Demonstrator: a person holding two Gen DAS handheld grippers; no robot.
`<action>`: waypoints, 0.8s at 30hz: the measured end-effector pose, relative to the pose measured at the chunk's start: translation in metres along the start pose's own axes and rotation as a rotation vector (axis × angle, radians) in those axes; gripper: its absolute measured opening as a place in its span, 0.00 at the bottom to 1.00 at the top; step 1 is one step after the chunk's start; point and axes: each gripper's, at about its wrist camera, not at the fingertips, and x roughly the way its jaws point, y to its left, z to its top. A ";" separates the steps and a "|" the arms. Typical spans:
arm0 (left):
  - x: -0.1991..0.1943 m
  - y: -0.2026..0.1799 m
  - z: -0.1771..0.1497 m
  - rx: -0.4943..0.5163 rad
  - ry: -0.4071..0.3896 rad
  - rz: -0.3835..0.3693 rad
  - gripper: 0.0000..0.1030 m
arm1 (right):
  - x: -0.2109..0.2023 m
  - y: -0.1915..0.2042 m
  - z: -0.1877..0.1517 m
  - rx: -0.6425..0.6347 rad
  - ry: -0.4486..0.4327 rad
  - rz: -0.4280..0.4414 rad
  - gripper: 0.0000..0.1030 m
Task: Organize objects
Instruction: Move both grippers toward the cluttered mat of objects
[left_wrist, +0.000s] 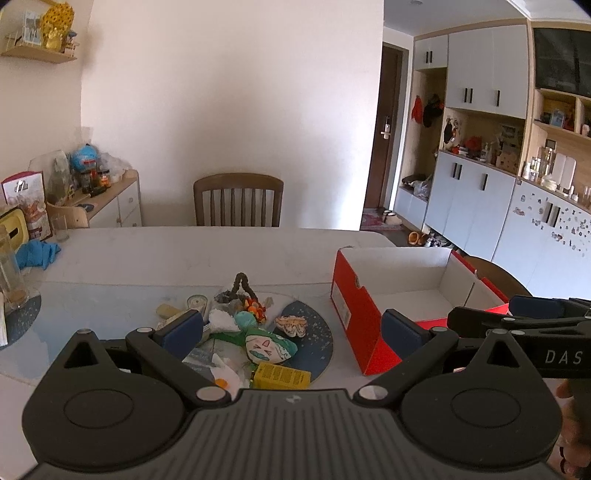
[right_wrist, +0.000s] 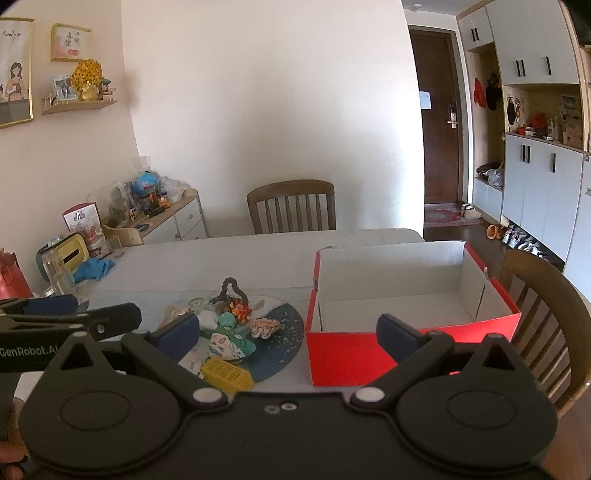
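A pile of small objects lies on a dark round placemat: a yellow box, a green painted pouch, a shell-like piece, a dark braided loop, a small candle jar. An open red shoebox with white inside stands to the right and is empty. My left gripper is open and empty, above the pile's near side. My right gripper is open and empty, between the pile and the box front.
White table with wooden chairs at the far side and right. Blue cloth, glass jar, tissue box and snack bag sit at the table's left. Cabinets line the right wall.
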 end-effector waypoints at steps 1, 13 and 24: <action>0.001 0.001 -0.001 -0.005 0.007 -0.001 1.00 | 0.003 0.001 0.000 -0.002 0.005 0.002 0.99; 0.046 0.052 -0.008 -0.049 0.125 -0.011 1.00 | 0.059 0.030 -0.004 -0.040 0.121 0.022 0.99; 0.102 0.093 -0.018 0.025 0.217 -0.038 1.00 | 0.114 0.050 -0.015 -0.094 0.263 0.018 0.98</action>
